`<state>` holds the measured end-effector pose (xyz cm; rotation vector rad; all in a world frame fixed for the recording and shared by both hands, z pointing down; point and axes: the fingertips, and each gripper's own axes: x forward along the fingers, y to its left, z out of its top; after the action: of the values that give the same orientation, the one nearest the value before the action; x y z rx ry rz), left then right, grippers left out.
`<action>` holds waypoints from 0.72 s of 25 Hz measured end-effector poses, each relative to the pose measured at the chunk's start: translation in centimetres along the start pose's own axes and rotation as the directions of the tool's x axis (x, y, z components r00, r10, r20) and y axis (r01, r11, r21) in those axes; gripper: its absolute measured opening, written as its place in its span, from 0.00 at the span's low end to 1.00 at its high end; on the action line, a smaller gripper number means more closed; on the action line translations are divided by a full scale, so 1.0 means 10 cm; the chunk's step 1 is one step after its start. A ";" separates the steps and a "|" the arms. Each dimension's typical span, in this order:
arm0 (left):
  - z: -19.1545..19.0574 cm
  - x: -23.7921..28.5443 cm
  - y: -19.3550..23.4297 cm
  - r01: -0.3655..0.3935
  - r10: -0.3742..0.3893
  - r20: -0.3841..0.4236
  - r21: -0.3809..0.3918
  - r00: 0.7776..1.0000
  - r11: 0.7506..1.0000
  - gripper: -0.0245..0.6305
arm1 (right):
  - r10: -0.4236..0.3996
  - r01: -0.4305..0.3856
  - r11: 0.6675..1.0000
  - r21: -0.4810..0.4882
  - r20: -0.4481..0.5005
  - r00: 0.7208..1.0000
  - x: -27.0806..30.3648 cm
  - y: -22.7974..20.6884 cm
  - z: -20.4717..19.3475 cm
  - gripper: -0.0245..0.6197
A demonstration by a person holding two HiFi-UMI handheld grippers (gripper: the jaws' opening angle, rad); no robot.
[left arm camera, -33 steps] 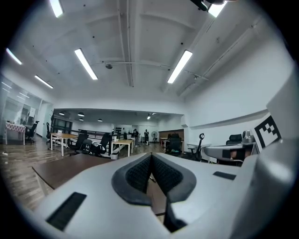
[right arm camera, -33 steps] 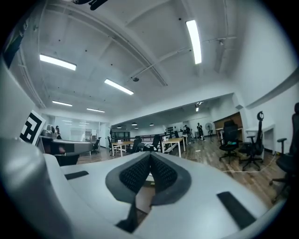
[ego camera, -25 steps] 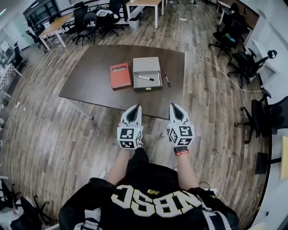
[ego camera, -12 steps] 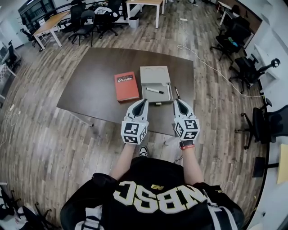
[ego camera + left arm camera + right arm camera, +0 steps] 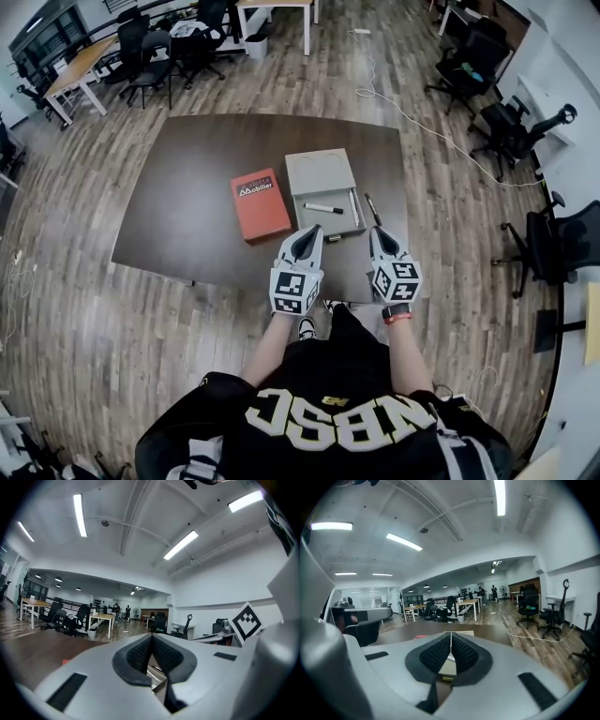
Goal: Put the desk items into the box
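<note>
Dark table [image 5: 187,216] below — approach stage: my left gripper [image 5: 310,234] and right gripper [image 5: 379,234] closed, empty; next, open right over the pen [image 5: 372,208] just ahead.

the head camera looked steeply down from above the person onto a dark table [image 5: 187,216], fairly far below. each gripper camera sat low, just behind its own jaws, on the left gripper [image 5: 312,232] and right gripper [image 5: 377,232], facing across the tabletop into the office. all three views shared the grey box [image 5: 317,171].
</note>
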<state>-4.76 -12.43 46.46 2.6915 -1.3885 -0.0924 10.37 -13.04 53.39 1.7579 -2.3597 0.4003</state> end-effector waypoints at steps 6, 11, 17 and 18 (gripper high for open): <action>-0.15 0.45 0.06 0.032 -0.032 -0.053 -0.003 0.998 0.999 0.06 | -0.016 0.017 0.999 0.028 -0.031 0.999 0.28 -0.23 -0.06 0.07; -0.23 0.80 0.01 0.085 -0.085 -0.104 0.000 0.991 0.996 0.06 | -0.066 0.067 0.997 0.026 -0.057 0.996 0.52 -0.57 -0.11 0.09; -0.47 1.08 -0.04 0.106 -0.108 -0.153 -0.023 0.982 0.994 0.06 | -0.081 0.087 0.995 0.044 -0.136 0.987 0.69 -0.91 -0.37 0.11; -0.50 1.14 -0.06 0.109 -0.112 -0.160 -0.026 0.981 0.994 0.06 | -0.081 0.089 0.995 0.046 -0.152 0.985 0.73 -0.97 -0.42 0.12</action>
<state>2.82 -21.03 51.31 2.6928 -1.1873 0.1021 17.38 -20.99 60.64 1.7764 -2.1820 0.5658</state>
